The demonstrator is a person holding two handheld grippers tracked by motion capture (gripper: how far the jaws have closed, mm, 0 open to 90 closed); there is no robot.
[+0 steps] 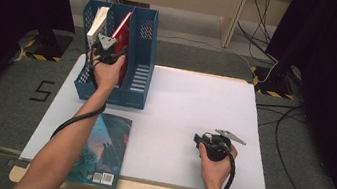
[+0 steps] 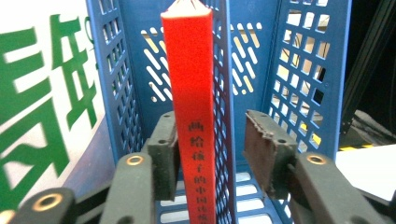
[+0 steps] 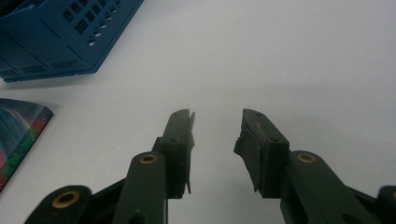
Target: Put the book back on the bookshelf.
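Observation:
A blue file rack with three slots stands at the table's far left. A red book stands upright in its middle slot, and a white book in the left slot. My left gripper reaches into the middle slot. In the left gripper view the red book's spine stands between the jaws of the left gripper: the left pad lies close beside it, the right pad stands clear, so the gripper is open. My right gripper rests low over the white table, open, and in its own view the right gripper has nothing between its jaws.
A teal picture book lies flat at the table's front left edge, its corner in the right gripper view too. The white tabletop spreads between the rack and the right hand. Cables trail on the floor at the right.

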